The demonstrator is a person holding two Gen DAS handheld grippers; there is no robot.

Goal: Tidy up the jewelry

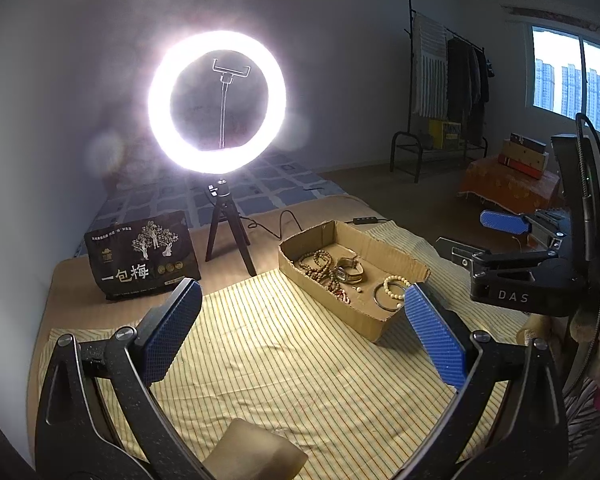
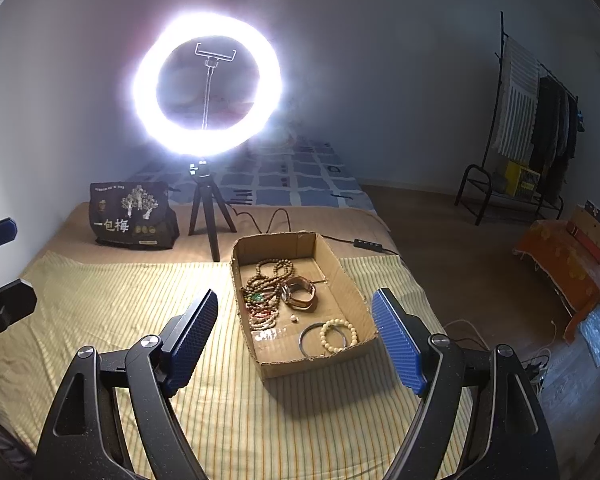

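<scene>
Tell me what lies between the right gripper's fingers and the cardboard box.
Only bare striped cloth lies between the open right gripper and the cardboard box; the right wrist view shows it.

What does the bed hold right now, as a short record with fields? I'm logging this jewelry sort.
surface: striped cloth spread on a bed
container: open cardboard box on the cloth
in box: brown bead strands, wristwatch, cream bead bracelet, metal bangle, loose cream bead
behind box: lit ring light on a tripod, dark snack bag
left tongs: open, empty, over the cloth
right tongs: open, empty, short of the box
</scene>
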